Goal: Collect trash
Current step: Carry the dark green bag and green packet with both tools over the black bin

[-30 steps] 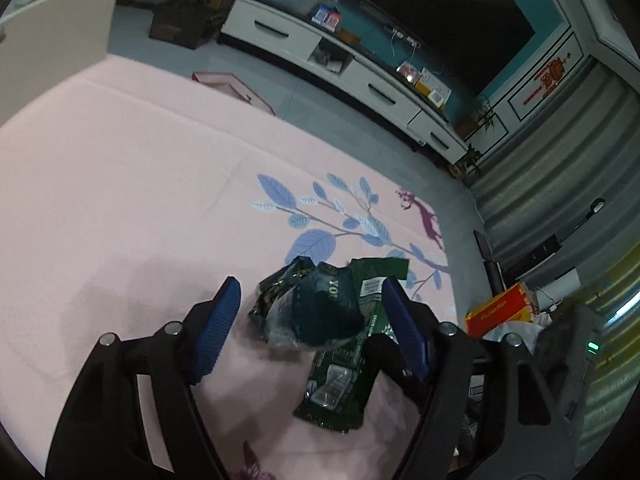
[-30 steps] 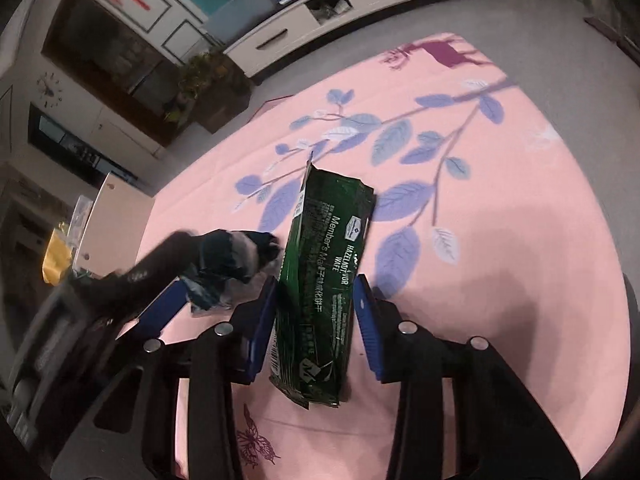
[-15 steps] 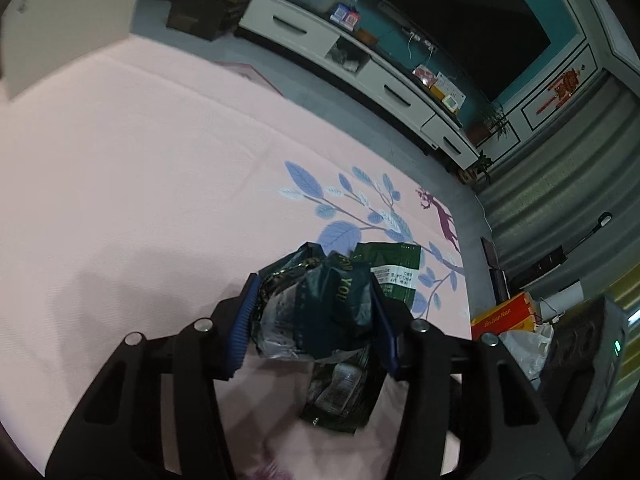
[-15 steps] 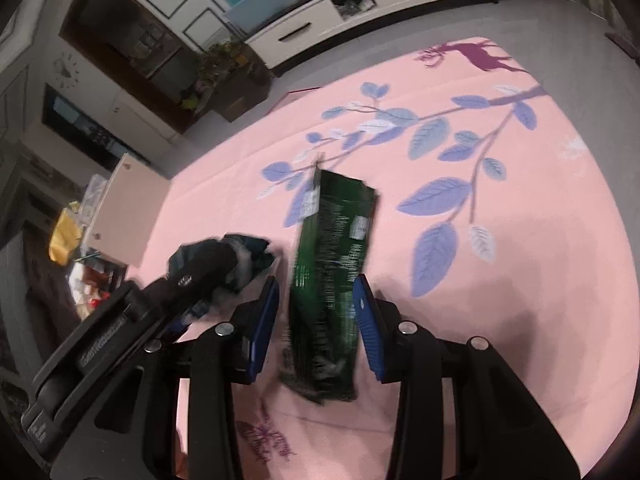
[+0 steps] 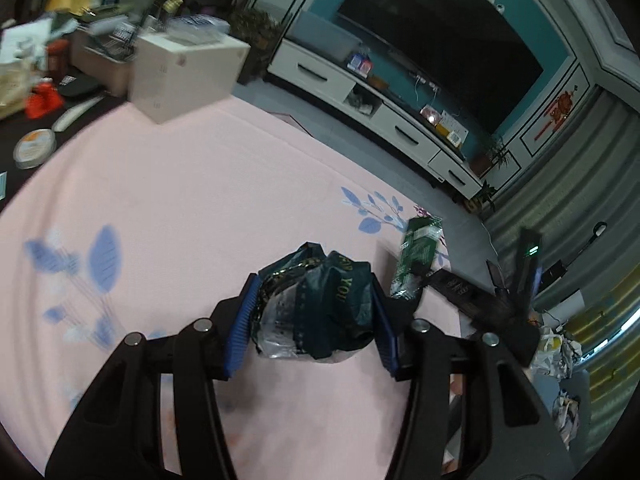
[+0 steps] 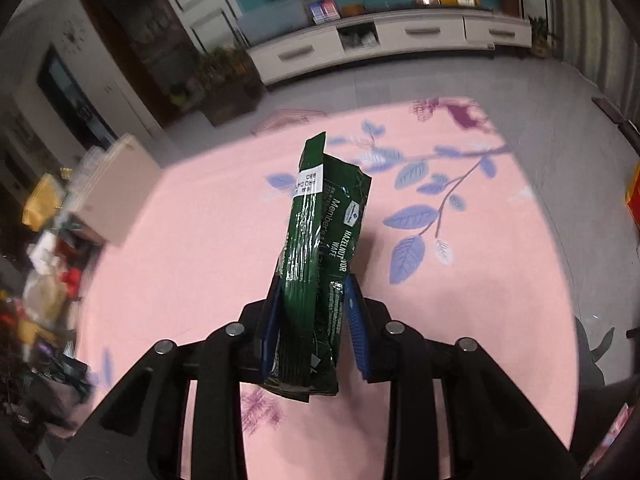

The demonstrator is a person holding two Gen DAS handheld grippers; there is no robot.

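Above the pink rug (image 5: 180,208), as the left wrist view showed it, the left gripper (image 5: 310,326) had its two blue pads pinching a crumpled dark wrapper (image 5: 320,304), one pad on each side, the bundle lifted clear of the rug. Its jaws had just been closing, with the wrapper between them. Toward the rug's far right edge the green wafer packet (image 5: 416,254) stood upright in the right gripper (image 5: 404,300), only its dark body visible. One white box (image 5: 184,72) sat at the rug's far left corner, and one long TV cabinet (image 5: 372,104) ran beyond the rug's far edge.

Over the same rug (image 6: 480,320), in the right wrist view, the right gripper (image 6: 314,330) had its jaws drawn close together on the lower part of the green wafer packet (image 6: 320,248), having just closed further on it. The packet rose tall above the pads, held off the rug, its top leaning slightly left.

Count: two grippers, two pieces of trash, one in each; no further loose trash was seen on the rug itself.

Risks, as judgement: the crumpled wrapper is springy and slick, so its folds could shift and slip from the left pads during a fast carry. The packet is gripped low, so it could swing or fold over and work loose. No bin was visible, so the drop point remained uncertain.
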